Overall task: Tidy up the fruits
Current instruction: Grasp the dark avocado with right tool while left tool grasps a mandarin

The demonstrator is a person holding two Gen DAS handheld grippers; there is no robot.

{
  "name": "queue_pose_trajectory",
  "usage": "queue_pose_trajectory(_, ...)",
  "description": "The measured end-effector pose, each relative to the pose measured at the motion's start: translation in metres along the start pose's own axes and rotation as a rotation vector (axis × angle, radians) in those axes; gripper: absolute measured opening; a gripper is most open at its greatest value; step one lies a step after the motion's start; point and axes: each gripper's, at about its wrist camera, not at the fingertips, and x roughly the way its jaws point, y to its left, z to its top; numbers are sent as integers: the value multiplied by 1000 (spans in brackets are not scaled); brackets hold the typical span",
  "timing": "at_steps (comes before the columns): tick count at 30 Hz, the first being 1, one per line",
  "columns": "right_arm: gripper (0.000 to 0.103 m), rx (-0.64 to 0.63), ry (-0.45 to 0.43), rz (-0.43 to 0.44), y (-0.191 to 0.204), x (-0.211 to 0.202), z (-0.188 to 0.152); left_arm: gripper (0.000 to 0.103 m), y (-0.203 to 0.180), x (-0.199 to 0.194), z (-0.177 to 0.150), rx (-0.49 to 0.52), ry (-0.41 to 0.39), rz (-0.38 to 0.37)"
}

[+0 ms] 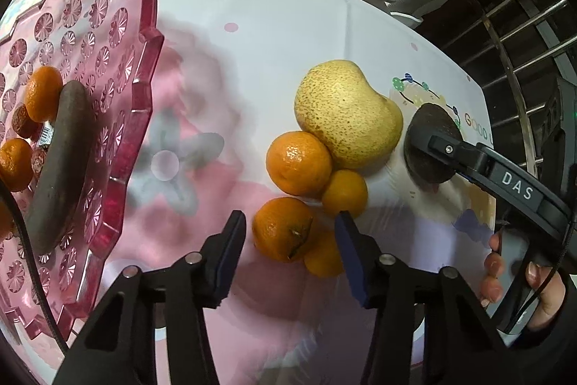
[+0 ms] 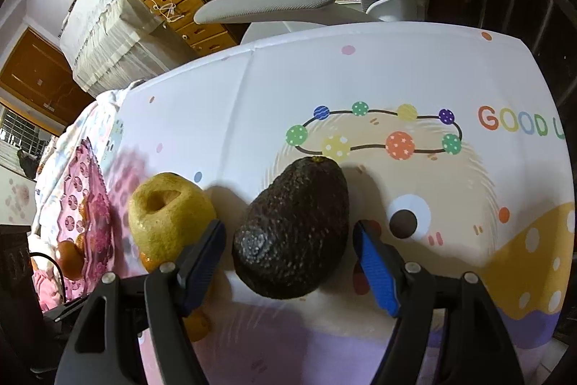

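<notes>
Fruit sorting, both tools coming in at once. Left hand-held gripper point(image 1: 290, 226) is pointed steeply down over the mandarin cluster, jaws part open w/ a mandarin point(image 1: 282, 229) sitting in the gap; pads don't look to be pressing it yet, and the right pad is crowded by a smaller orange fruit point(image 1: 323, 258) behind it. Right hand-held gripper point(image 2: 288, 240) stands wide, one finger each side of the avocado point(image 2: 294, 230), clear gap on both sides, nothing held.

Outward from there: more mandarins and a pear point(image 1: 346, 114) bunched together mid desk point(image 1: 274, 35), the pear just left of the avocado. Pink tray point(image 1: 126, 132) far left already carries a few mandarins and a dark long fruit point(image 1: 59, 165).

Doing it well, my read: left should centre on the one mandarin and keep the right pad off its neighbour, else two fruit get nudged or one squirts out. Right should close across the avocado's widest part, gently, since it may bruise, and its left finger is v. close to the pear, so lift straight up before moving toward the tray.

Writing: "DAS" on the right tool's arm, seen from the left cam; "GOOD U…" in coloured letters on the desk cover, cut off at the frame edge.
</notes>
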Motion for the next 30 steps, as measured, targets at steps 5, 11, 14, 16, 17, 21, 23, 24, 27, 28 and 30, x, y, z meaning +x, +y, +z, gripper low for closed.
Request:
queue_pose_trajectory(5,72,13,5,-17,-2,4,1,39,3,7,-2,-11,6,-9)
queue_pose_trajectory(11,63,28,-6,10,-4,5,2,38,3,8,-1,2,-3,-18)
queue_pose_trajectory(14,62,35,-11,8,-3,4,1,37,8,5,-2,0,2,-25)
queue_pose_trajectory(16,62,38,-8,3,-3,4,2,37,12,0,-4,0,2,-11)
queue_pose_trajectory(17,62,38,-5,-1,-2,4,1,37,12,-2,-4,0,0,-11)
queue_pose_trajectory(21,62,41,3,-4,0,0,-3,37,11,-16,-8,12,-10,-23)
queue_pose_trajectory(23,61,45,4,-2,1,-5,-8,37,9,-25,-13,27,-13,-25)
queue_pose_trajectory(24,62,46,1,-2,2,-8,-10,37,9,-29,-14,32,-16,-30)
queue_pose_trajectory(27,62,44,-3,0,5,-19,-20,37,10,-45,-24,53,-25,-43)
queue_pose_trajectory(28,62,46,-4,0,6,-22,-24,37,10,-48,-28,58,-25,-50)
queue_pose_trajectory(30,61,53,-6,3,8,-29,-31,37,14,-56,-36,61,-22,-66)
